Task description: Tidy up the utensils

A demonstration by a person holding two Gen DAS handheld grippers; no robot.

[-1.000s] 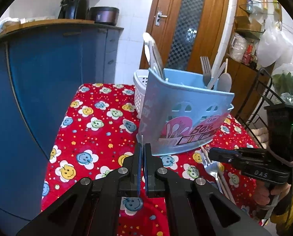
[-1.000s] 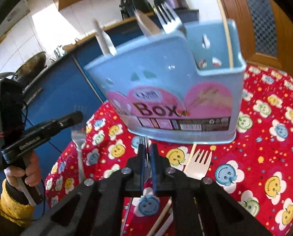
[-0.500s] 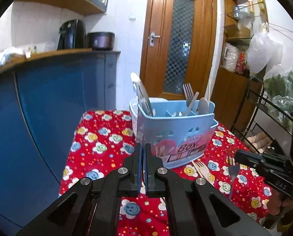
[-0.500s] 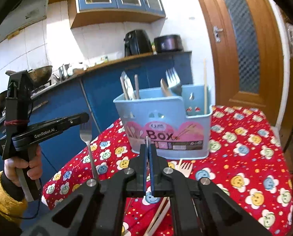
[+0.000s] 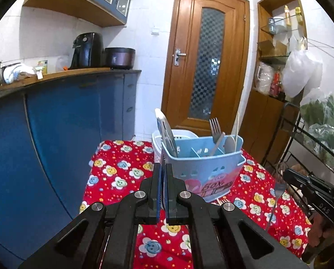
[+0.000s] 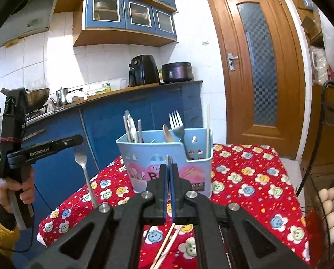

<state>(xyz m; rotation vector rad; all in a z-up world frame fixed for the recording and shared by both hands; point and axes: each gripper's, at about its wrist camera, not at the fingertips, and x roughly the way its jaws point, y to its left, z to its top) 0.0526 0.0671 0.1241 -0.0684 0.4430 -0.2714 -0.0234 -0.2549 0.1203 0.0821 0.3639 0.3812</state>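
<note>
A light blue utensil caddy (image 5: 202,172) (image 6: 158,154) stands on the red flowered tablecloth (image 6: 245,179), with forks, a spoon, knives and one chopstick upright in it. My left gripper (image 5: 163,165) (image 6: 78,138) is shut on a metal fork (image 6: 84,170) that hangs handle-down above the table's left edge. My right gripper (image 6: 169,167) (image 5: 286,173) is shut on a second metal fork (image 5: 276,199), which also dangles by its head. Both grippers hover in front of the caddy, apart from it. A pair of chopsticks (image 6: 167,244) lies on the cloth under my right gripper.
A white slotted basket (image 5: 180,134) stands behind the caddy. A blue kitchen counter (image 5: 54,123) runs along the table's left side. A black wire rack with eggs (image 6: 330,201) stands at its right, and a wooden door (image 5: 207,67) is beyond.
Both grippers have risen and drawn back from the caddy, each lifting its fork off the cloth. The caddy now looks smaller and lower in both views.
</note>
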